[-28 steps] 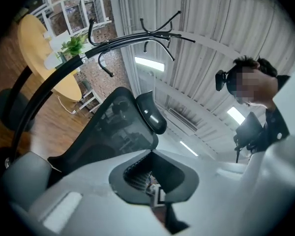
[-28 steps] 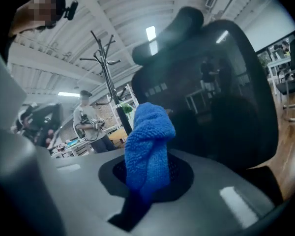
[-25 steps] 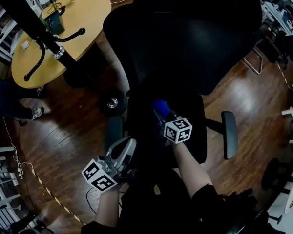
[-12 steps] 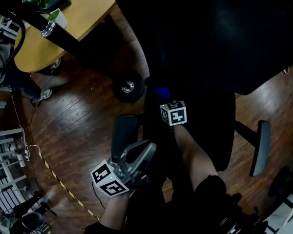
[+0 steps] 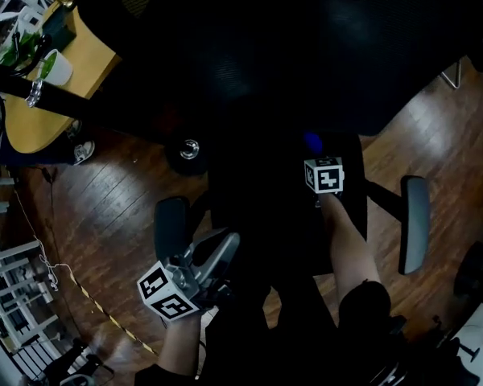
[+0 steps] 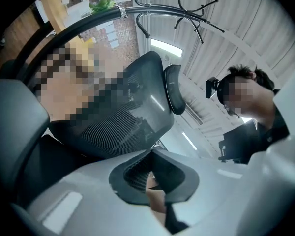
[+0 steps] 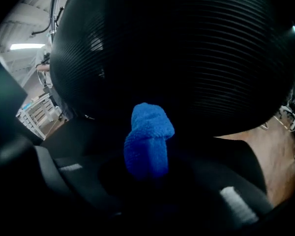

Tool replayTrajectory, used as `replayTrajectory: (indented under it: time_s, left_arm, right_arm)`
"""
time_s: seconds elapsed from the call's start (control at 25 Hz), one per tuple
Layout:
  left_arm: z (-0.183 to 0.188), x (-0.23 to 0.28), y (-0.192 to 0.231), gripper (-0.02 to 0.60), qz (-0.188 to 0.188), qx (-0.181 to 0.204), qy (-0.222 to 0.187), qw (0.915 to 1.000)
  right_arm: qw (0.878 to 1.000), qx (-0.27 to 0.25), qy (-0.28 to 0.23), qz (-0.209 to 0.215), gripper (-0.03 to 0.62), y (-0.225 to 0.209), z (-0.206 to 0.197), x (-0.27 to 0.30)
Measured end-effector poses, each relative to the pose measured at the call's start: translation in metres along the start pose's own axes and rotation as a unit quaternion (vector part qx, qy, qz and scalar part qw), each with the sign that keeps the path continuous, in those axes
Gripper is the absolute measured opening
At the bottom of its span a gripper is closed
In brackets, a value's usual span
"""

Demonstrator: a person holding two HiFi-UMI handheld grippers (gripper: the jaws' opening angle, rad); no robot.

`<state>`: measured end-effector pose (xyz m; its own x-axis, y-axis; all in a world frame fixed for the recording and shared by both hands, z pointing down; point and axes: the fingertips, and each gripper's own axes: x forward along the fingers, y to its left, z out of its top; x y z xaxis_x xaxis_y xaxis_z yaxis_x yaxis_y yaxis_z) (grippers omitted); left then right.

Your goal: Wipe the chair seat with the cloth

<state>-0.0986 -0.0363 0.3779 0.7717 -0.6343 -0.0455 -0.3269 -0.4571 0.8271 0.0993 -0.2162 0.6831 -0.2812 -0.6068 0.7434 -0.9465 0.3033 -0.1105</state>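
Cloth (image 7: 148, 132), blue and bunched, is pinched between the jaws of the right gripper (image 5: 315, 158), and a rolled wad is left standing out past the tips. For the wiping to be done well, the wad should be pressed flat to the seat (image 5: 258, 215) and drawn across in long, overlapping passes, so that only fabric, not the jaw tips, is dragged over the surface. The pinch should be held firm, since the wad could be tugged loose by friction.

The cloth is seen at the back of the seat, toward its right side, just below the backrest (image 7: 187, 48). Whether it is touching the seat cannot be told, as the scene is dark. From there, the rest of the seat lies toward the front and left.

The jaws of the left gripper (image 5: 216, 252) are pressed together with nothing held. This gripper is found at the seat's front left corner, beside the left armrest (image 5: 171, 227), and is tilted up toward the backrest.
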Motion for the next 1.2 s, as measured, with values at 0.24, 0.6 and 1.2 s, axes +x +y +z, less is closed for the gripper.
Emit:
replayTrajectory:
  time_s: [0.24, 0.6, 1.2]
  left_arm:
    - [-0.009, 0.014, -0.004, -0.008, 0.002, 0.0, 0.011, 0.9999]
    - [-0.023, 0.025, -0.021, -0.008, 0.002, 0.019, 0.006, 0.9998]
    - [-0.022, -0.014, -0.03, -0.008, 0.008, 0.012, -0.035, 0.9993]
  right_arm:
    - [0.997, -0.021, 0.005, -0.068, 0.035, -0.09, -0.021, -0.054]
    - [0.998, -0.001, -0.018, -0.055, 0.035, -0.119, -0.031, -0.075]
    - [0.975, -0.065, -0.035, 0.208, 0.037, 0.202, -0.022, -0.034]
